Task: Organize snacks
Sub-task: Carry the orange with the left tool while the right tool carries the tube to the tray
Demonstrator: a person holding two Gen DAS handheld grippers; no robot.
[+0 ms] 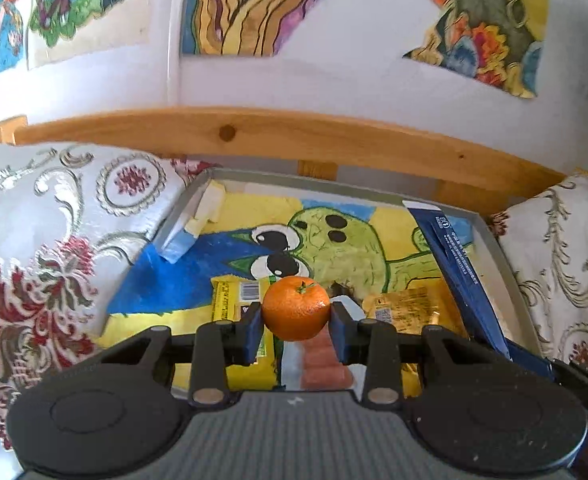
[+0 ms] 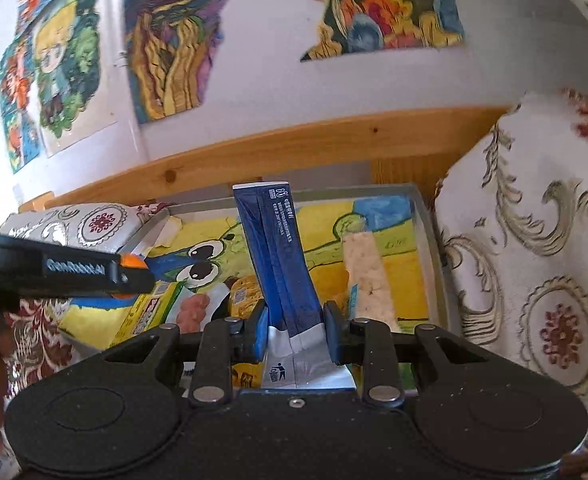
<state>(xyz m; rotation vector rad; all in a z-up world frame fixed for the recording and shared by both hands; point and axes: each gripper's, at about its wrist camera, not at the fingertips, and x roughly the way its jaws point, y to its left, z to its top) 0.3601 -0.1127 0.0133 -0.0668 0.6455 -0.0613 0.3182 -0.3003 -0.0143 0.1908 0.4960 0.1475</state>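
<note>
1. Patterned cushion, far left: white fabric with red and gold ornament, lying against the left wall of the tray.
2. Tray: grey-rimmed and shallow, its floor covered by a painted cartoon picture in yellow, blue and green. It sits between two cushions, in front of a wooden rail.
3. Yellow snack packet: flat on the tray floor, left of centre, barcode facing up.
4. Left gripper: fingers pressed against both sides of a mandarin, which is held above the tray floor, its green stem end facing up and toward the camera.
5. Pink-and-white packet: lying on the tray directly below the mandarin; largely hidden by the fingers.
6. Gold foil packet: on the tray floor, right of the mandarin.
7. Right gripper: fingers closed on the silver lower end of a blue pouch. The pouch stands nearly upright, its top leaning slightly left, above the tray.
8. Pale rice-cracker bar: on the tray floor right of the pouch, near the right wall.
9. Second cushion, far right: same pattern, beside the tray's right wall.
</note>
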